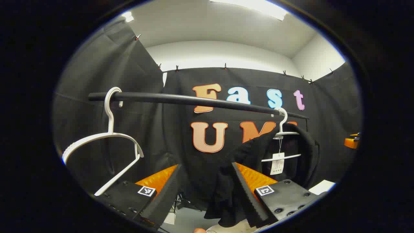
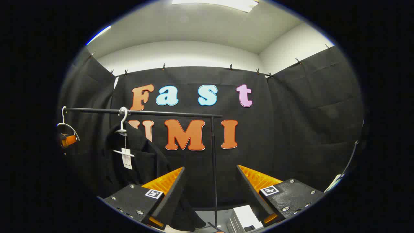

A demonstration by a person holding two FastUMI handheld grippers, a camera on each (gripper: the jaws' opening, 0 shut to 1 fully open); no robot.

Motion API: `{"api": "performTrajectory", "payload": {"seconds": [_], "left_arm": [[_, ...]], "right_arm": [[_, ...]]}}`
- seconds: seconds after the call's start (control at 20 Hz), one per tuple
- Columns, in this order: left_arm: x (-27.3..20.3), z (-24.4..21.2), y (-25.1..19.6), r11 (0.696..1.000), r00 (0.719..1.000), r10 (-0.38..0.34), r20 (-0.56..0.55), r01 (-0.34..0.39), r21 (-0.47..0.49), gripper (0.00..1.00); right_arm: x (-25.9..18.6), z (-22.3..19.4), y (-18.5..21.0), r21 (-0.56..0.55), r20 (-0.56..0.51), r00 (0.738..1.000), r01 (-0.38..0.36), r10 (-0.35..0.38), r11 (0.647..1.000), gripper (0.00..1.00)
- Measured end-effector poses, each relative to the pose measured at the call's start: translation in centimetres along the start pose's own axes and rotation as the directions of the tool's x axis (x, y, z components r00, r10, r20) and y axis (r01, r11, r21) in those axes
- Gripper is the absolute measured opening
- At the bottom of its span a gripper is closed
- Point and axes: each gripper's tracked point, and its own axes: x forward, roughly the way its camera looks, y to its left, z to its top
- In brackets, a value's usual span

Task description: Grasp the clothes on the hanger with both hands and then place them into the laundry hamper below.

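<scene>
1 rail (image 1: 194,101), 2 white hangers: 1 empty hanger (image 1: 106,139), 1 w/ black garment (image 1: 300,145) + tag, at rail's far end. Left gripper (image 1: 203,191) spread, nothing pinched, garment hem beside a finger. Right gripper (image 2: 210,191) spread, empty, garment (image 2: 139,158) off to its left.

Black cloth walls (image 2: 307,123) clipped along top; white ceiling (image 1: 220,22); ceiling light strip (image 1: 252,6); grey floor (image 1: 190,220).

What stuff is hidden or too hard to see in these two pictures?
- Laundry hamper: in neither picture can I pick it out; the floor below is cut off by the edge and both grippers' fingers.
- Black garment: its lower hem, right gripper view, sits behind the right gripper.
- Paper tag: left gripper view, print too small.
- Empty white hanger: lower end behind the left gripper.
</scene>
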Motion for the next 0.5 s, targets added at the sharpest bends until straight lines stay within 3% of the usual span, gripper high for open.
{"api": "performTrajectory", "payload": {"seconds": [0.05, 0.5], "left_arm": [[-0.06, 0.22, -0.38, 1.0, 1.0, -0.01, 0.006, 0.01, -0.01, 1.0], [-0.88, 0.98, -0.9, 1.0, 1.0, -0.001, 0.021, 0.001, 0.0, 0.96]], "right_arm": [[-0.15, 0.21, 0.0, 0.0, 0.003, 1.0, -0.001, 0.001, 1.0, 0.93], [-0.54, 0.51, -0.69, -0.007, 0.015, 1.0, -0.002, 0.002, 1.0, 0.94]]}}
